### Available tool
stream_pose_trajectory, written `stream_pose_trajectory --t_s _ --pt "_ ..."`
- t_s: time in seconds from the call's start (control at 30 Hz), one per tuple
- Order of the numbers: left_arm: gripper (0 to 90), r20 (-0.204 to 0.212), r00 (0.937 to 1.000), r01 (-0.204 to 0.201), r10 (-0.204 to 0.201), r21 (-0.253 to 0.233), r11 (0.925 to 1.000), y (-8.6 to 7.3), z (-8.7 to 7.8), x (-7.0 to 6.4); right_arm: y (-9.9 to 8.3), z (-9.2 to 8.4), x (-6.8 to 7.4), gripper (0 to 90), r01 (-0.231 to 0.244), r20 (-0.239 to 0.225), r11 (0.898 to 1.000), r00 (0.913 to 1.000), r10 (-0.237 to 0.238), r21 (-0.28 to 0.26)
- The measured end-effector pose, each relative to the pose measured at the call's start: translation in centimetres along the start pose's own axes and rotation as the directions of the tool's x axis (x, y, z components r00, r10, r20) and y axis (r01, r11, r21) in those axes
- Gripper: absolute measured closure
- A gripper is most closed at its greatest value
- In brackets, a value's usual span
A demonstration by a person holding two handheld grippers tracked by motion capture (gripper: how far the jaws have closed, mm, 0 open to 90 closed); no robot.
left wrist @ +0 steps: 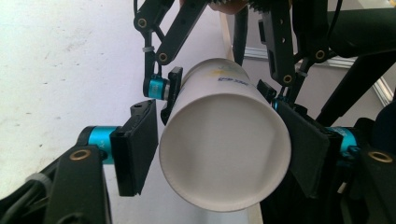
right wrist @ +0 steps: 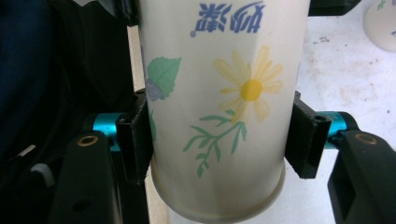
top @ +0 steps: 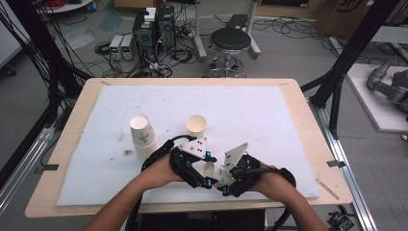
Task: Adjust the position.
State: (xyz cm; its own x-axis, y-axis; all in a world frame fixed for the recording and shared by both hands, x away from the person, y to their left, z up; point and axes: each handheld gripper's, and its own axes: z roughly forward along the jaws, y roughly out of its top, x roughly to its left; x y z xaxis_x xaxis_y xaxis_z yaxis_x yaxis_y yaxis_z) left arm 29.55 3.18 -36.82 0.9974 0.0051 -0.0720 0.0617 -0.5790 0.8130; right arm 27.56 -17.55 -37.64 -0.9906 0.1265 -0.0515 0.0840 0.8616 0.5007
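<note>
- Nearest the lens in the left gripper view, the paper cup (left wrist: pixel 224 140) lies mouth-on between the left gripper (left wrist: pixel 224 154)'s pads: the right pad presses its wall, the left sits at the rim.
- Right gripper (right wrist: pixel 219 140)'s jaws are clamped on the cup's flowered wall, near its base.
- Judged step: a two-handed hold on one cup, perhaps pulling nested cups apart; next calls for a firm left grip without crushing the rim.
- High view places this cup (top: pixel 210 169) at the near edge of the white mat (top: pixel 269 125), with a stack of cups (top: pixel 143 137) and an upright empty cup (top: pixel 196 125) beyond.
- Flower print reads in the right gripper view; the open mouth in the left.
</note>
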Motion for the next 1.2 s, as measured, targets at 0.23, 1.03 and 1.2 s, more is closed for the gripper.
stream_pose_trajectory --t_s 0.23,1.03,1.2 --pt "37.3 0.012 0.9999 -0.011 0.010 0.005 0.9999 0.0 0.2 -0.1 0.0 0.0 0.0 36.3 0.002 -0.012 1.000 0.9999 -0.001 0.017" --pt "37.2 -0.010 0.9973 0.068 -0.073 -0.265 0.9618 -3.1 -0.9 -0.3 -5.7 -2.6 0.2 19.7 -0.179 -0.014 0.866 0.9807 0.195 -0.466" --pt "37.3 -0.019 0.9967 0.070 -0.079 -0.304 0.9500 -3.4 -1.0 -0.4 -6.5 -2.4 0.5 19.7 -0.187 -0.020 0.855 0.9789 0.203 -0.484"
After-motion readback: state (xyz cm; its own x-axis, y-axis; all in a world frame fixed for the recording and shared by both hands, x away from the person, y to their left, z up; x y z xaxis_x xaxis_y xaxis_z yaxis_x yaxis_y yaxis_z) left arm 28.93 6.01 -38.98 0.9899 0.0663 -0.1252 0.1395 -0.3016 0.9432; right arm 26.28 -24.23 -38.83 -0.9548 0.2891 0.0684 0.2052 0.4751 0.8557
